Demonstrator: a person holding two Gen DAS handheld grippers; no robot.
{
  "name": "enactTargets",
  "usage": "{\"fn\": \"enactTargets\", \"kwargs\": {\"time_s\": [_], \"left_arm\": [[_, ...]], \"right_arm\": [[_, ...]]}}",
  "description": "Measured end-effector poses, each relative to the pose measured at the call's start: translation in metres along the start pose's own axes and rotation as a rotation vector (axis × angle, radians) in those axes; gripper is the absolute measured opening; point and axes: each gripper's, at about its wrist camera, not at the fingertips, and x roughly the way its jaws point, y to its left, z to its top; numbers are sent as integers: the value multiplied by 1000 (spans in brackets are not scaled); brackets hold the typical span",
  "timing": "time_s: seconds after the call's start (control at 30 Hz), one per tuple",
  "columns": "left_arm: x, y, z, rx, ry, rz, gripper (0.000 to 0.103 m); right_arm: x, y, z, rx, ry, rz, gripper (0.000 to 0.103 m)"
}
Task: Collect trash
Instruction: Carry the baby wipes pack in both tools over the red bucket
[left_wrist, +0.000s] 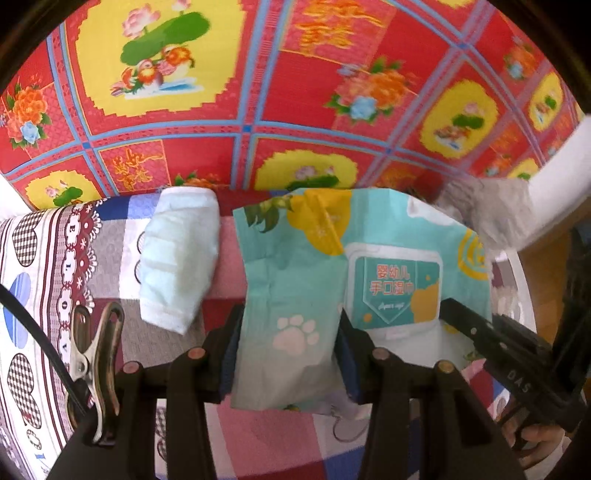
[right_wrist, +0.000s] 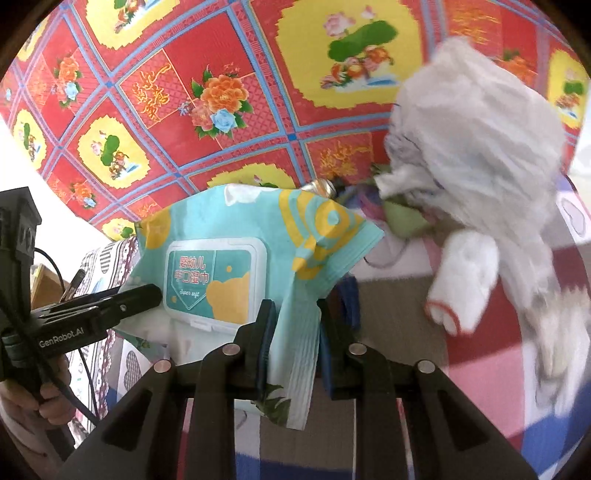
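Wipes packet (left_wrist: 295, 295) hangs over patchwork cloth (left_wrist: 229, 258), red mat (left_wrist: 258, 74).

The wet-wipe pack (left_wrist: 295, 295) hides the patterned cloth (left_wrist: 48, 280) behind it, and its lower end is lost among the left gripper (left_wrist: 286, 354) linkage. The grey-white bundle (right_wrist: 476, 147) is motion-blurred — its contents cannot be told. A hand (right_wrist: 44, 406) is cut off at the frame's edge (lower left, right wrist view).
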Motion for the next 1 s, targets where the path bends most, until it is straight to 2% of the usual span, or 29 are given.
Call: {"fn": "enactTargets", "kwargs": {"time_s": [0.2, 0.23, 0.33, 1.0], "left_arm": [[-14, -32, -22, 58, 15, -17, 47], [-18, -52, -26, 70, 18, -18, 47], [-22, -74, -33, 106, 26, -28, 47], [-39, -142, -75, 314, 51, -96, 47]], "right_arm": [[-21, -4, -30, 57, -18, -28, 23], [-25, -6, -34, 64, -21, -33, 23], [-37, -10, -47, 92, -32, -53, 23], [-106, -33, -121, 266, -108, -177, 23]]}}
